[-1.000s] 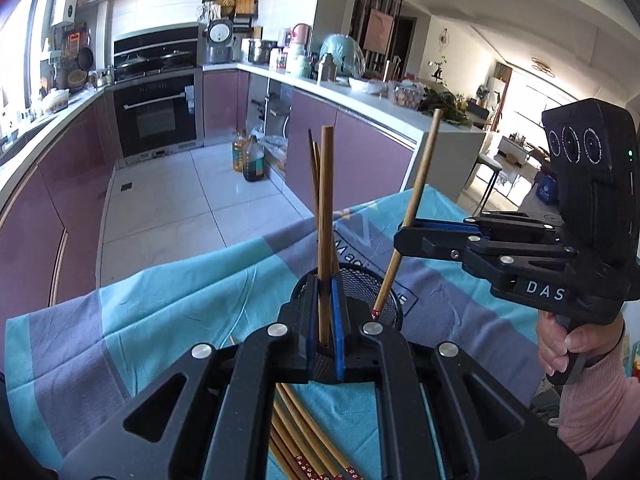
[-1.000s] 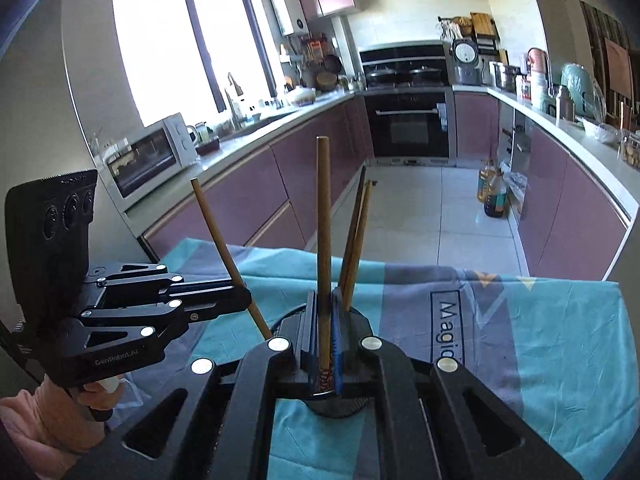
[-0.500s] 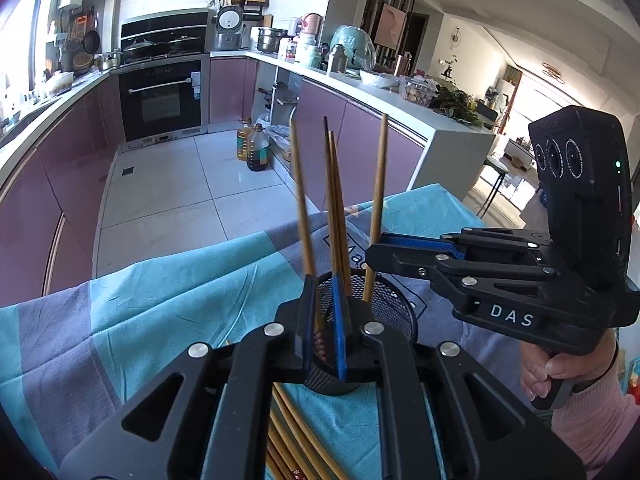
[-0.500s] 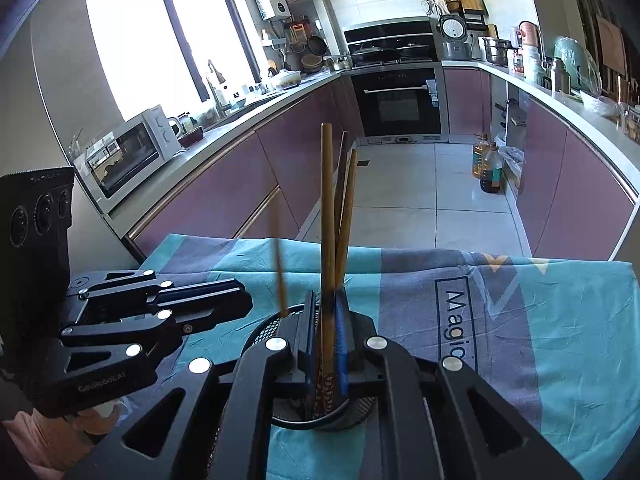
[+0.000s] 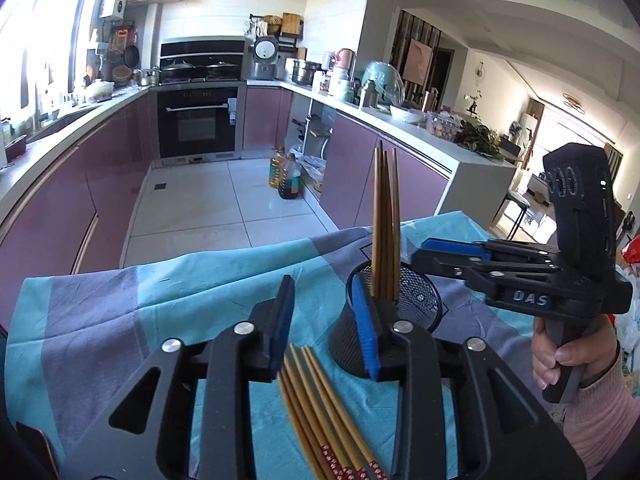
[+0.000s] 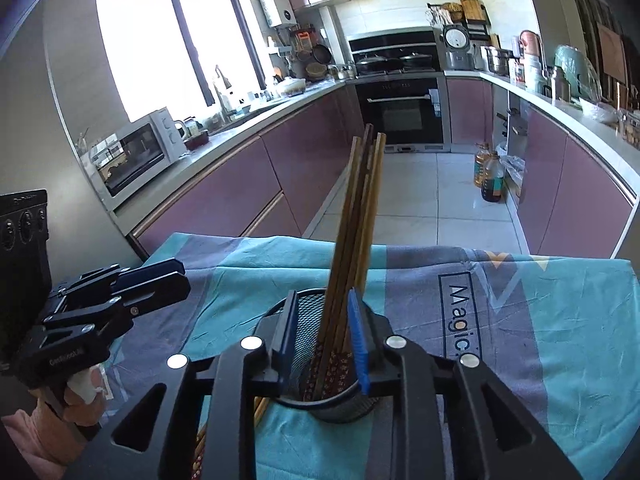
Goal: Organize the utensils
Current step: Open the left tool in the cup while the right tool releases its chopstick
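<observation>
A black mesh cup (image 5: 416, 304) stands on the blue cloth and holds several wooden chopsticks (image 5: 385, 216) upright. My left gripper (image 5: 326, 320) is open and empty, just left of the cup and above a bundle of loose chopsticks (image 5: 320, 392) lying on the cloth. My right gripper (image 6: 320, 328) is open and empty, its fingers astride the cup (image 6: 308, 312) with the standing chopsticks (image 6: 356, 216) between them. In the left wrist view the right gripper (image 5: 440, 256) hovers at the cup's right. In the right wrist view the left gripper (image 6: 160, 280) is at the left.
The table is covered by a blue and grey cloth (image 5: 140, 300) with "Magic" print (image 6: 460, 320). Its far edge drops to the kitchen floor (image 5: 208, 200). Purple cabinets and an oven (image 5: 196, 124) stand beyond.
Both grippers let go of their chopsticks, which now stand in the cup. Both jaws have opened. The left gripper has shifted left of the cup.
</observation>
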`<move>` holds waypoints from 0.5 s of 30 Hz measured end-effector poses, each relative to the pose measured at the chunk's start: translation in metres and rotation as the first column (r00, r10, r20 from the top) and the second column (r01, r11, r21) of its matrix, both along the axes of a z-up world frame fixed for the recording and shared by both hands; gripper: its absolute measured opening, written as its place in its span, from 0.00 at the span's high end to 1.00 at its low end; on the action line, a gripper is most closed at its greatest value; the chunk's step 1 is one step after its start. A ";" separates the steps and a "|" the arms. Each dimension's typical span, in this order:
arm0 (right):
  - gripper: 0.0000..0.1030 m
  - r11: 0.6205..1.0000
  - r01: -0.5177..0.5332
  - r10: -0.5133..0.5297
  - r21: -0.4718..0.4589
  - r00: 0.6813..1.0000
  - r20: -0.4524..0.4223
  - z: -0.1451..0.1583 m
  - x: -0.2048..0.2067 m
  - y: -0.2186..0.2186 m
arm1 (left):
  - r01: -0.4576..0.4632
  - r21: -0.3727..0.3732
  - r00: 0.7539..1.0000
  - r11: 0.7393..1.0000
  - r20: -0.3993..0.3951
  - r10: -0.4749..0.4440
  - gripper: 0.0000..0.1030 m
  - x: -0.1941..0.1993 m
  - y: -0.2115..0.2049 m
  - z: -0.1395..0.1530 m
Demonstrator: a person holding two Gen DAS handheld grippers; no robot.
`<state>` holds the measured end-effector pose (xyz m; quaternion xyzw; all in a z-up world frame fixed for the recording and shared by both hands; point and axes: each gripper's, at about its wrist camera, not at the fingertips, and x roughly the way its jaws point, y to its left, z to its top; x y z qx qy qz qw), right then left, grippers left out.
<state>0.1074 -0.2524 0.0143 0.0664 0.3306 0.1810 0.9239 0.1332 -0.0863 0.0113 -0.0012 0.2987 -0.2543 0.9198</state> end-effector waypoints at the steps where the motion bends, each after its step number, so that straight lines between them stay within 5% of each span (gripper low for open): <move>1: 0.71 1.000 -0.015 0.015 0.001 1.000 0.018 0.003 -0.008 0.002 | -0.010 -0.002 1.000 1.000 0.008 0.010 0.67 -0.004 0.006 -0.001; 9: 0.54 0.990 -0.142 0.142 0.003 0.986 0.083 0.009 -0.058 0.021 | -0.049 -0.006 0.998 0.999 0.027 0.049 0.49 -0.037 0.041 -0.020; 15: 0.46 0.983 -0.181 0.181 -0.011 0.983 0.035 -0.013 -0.073 0.041 | -0.064 0.033 0.998 0.997 0.027 0.063 0.30 -0.056 0.054 -0.036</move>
